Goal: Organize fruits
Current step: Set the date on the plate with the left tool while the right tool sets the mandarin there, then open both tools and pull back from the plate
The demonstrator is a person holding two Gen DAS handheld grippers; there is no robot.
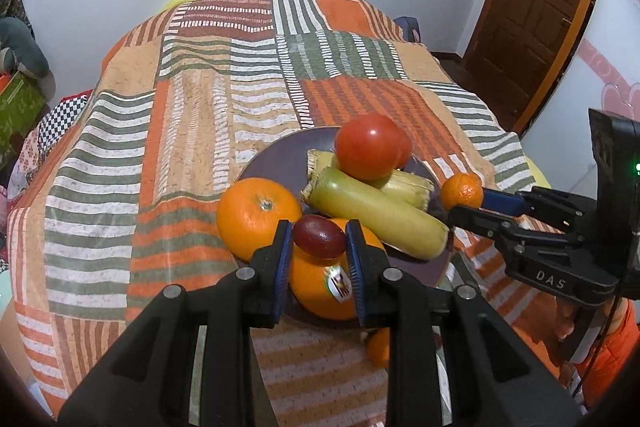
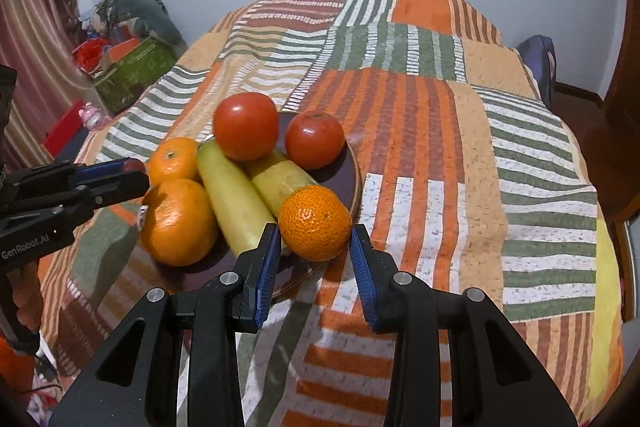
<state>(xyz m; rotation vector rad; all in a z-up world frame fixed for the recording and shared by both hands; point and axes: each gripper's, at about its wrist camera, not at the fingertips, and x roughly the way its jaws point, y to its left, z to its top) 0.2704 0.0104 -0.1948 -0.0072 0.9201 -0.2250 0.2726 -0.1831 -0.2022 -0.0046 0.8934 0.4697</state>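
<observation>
The left gripper (image 1: 319, 239) comes up from the bottom of its own view, tilted down toward the table, its blue pads clamped on a small dark red grape (image 1: 319, 237) held above the plate (image 1: 272, 157). In the right wrist view the same tool enters from the left edge as a black arm with "GenRobot.AI" printed on it, and part of a hand (image 2: 28, 303) shows below it at lower left.

The right gripper (image 2: 315, 227) likewise rises from the bottom of its view, angled downward, and is closed on a small mandarin (image 2: 315, 223) that sits between its pads at the lower right rim of the plate. In the left wrist view it reaches in from the right edge with the mandarin at its tip, just beside the plate's right side.

The dark plate rests on a striped orange, green and white cloth (image 2: 440, 131) at centre frame. Counted on or over it: two red tomatoes, one (image 2: 245, 126) stacked on top and one (image 2: 315, 139) to its right; two pale green squashes (image 2: 236, 203) lying side by side; and two oranges, a large one (image 2: 179, 221) with a sticker at the plate's lower left and a smaller one (image 2: 173, 159) behind it. A further bit of orange fruit (image 1: 379, 347) shows beneath the left gripper's right finger in the left wrist view, mostly hidden. There is one grape and one held mandarin.
</observation>
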